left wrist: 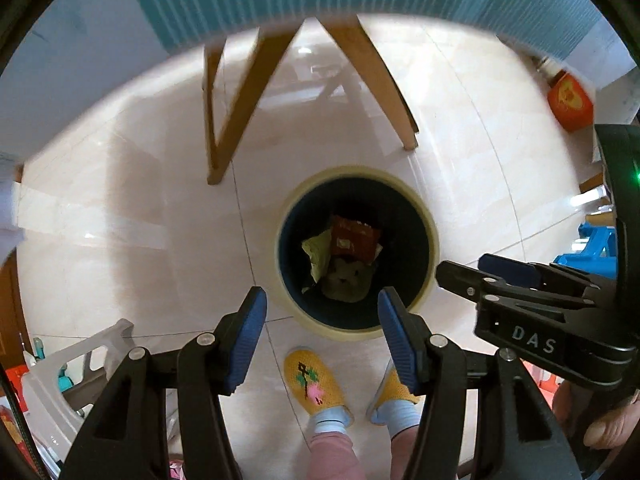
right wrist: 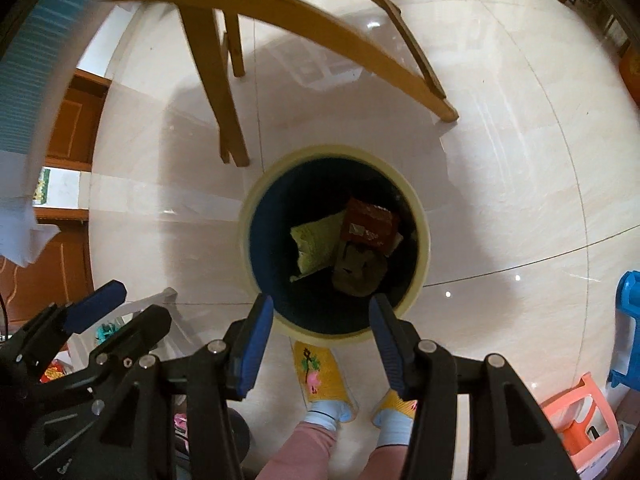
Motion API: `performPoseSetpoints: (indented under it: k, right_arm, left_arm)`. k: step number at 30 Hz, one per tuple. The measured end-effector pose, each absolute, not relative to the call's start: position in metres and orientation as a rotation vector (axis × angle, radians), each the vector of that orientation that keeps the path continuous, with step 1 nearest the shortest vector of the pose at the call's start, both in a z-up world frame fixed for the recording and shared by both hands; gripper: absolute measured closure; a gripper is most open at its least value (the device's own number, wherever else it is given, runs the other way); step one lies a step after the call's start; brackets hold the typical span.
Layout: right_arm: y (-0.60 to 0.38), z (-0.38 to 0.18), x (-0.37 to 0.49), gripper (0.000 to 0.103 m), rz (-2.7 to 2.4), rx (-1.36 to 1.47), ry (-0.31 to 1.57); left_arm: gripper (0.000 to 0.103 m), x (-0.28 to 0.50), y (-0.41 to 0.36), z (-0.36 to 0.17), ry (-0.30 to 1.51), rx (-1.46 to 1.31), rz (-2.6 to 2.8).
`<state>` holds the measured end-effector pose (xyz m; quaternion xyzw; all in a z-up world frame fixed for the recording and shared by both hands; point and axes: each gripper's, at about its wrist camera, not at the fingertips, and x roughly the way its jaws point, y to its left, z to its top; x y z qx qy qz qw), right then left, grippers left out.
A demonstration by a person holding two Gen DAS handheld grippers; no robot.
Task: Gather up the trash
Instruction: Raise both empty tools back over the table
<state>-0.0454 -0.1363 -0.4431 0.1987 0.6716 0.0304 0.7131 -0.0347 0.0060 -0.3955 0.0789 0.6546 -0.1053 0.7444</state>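
A round trash bin (left wrist: 434, 240) with a cream rim and dark inside stands on the tiled floor below both grippers; it also shows in the right wrist view (right wrist: 426, 236). Inside lie a red wrapper (left wrist: 354, 238) (right wrist: 370, 224), a yellow-green wrapper (left wrist: 318, 254) (right wrist: 314, 248) and a brownish crumpled piece (left wrist: 346, 280) (right wrist: 358, 272). My left gripper (left wrist: 322, 312) is open and empty above the bin's near rim. My right gripper (right wrist: 320, 320) is open and empty above the same rim; it also shows in the left wrist view (left wrist: 472, 270).
Wooden table legs (left wrist: 224, 120) (right wrist: 216, 80) stand beyond the bin. The person's feet in yellow slippers (left wrist: 314, 384) (right wrist: 320, 376) are just in front of it. A white stool (left wrist: 60, 384), an orange stool (right wrist: 580, 424), a blue stool (right wrist: 628, 320) and a red box (left wrist: 570, 102) stand around.
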Motion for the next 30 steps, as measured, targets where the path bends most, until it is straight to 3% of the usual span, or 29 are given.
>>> performPoseSetpoints:
  k: [30]
  right_arm:
    - [-0.132,-0.133,-0.079,0.053,0.036,0.426,1.216]
  left_arm:
    - [0.047,-0.025,0.044,-0.081,1.178,0.038,-0.371]
